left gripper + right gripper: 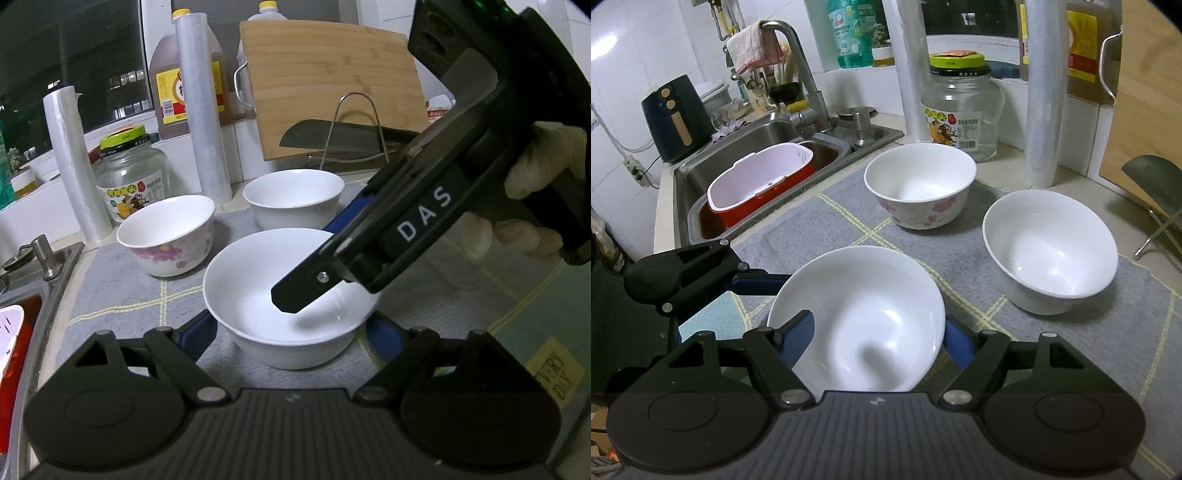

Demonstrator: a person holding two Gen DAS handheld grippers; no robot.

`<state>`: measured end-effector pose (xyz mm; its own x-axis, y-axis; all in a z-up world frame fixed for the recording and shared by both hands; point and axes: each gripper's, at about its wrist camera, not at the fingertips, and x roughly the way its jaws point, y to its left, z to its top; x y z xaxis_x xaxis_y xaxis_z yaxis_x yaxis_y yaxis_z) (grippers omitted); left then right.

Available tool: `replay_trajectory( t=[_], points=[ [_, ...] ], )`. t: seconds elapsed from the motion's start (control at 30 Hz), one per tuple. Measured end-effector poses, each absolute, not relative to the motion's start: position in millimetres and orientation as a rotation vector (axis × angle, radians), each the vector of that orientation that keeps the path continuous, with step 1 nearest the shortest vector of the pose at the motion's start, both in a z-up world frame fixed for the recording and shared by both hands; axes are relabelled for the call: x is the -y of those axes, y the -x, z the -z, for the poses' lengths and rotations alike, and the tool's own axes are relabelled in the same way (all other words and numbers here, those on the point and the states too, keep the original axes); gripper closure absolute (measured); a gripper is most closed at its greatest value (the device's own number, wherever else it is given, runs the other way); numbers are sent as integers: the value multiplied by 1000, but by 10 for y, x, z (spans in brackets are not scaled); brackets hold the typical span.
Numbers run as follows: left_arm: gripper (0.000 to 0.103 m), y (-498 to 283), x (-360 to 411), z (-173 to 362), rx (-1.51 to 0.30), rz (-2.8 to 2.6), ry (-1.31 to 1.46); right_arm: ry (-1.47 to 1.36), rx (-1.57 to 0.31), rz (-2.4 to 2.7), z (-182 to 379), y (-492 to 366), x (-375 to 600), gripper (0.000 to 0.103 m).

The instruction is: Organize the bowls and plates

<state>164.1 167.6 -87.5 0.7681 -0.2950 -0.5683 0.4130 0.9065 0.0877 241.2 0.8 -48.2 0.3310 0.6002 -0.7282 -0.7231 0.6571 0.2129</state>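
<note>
Both tongs, left tongs and right tongs, stand wide around the near bowl; neither grips it; positioned for lifting.

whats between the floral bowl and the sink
Only bare grey mat and the sink's steel rim; nothing stands between the floral bowl and the sink. The right wrist view shows it.

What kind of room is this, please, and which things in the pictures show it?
Most likely a home kitchen counter. A steel sink with a faucet sits beside the mat, a bamboo cutting board leans at the wall, and white bowls stand out.
</note>
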Motion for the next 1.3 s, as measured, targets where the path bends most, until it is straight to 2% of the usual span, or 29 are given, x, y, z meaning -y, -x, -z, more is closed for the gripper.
replay_trajectory(
  t=[0.67, 1.3],
  points=[
    [16, -1514, -1133, 740, -557, 519, -221, 132, -874, -792, 315, -2059, 738, 23],
    [16, -1435, -663, 877, -598, 624, -203, 139, -928, -705, 438, -1881, 1274, 23]
  ],
)
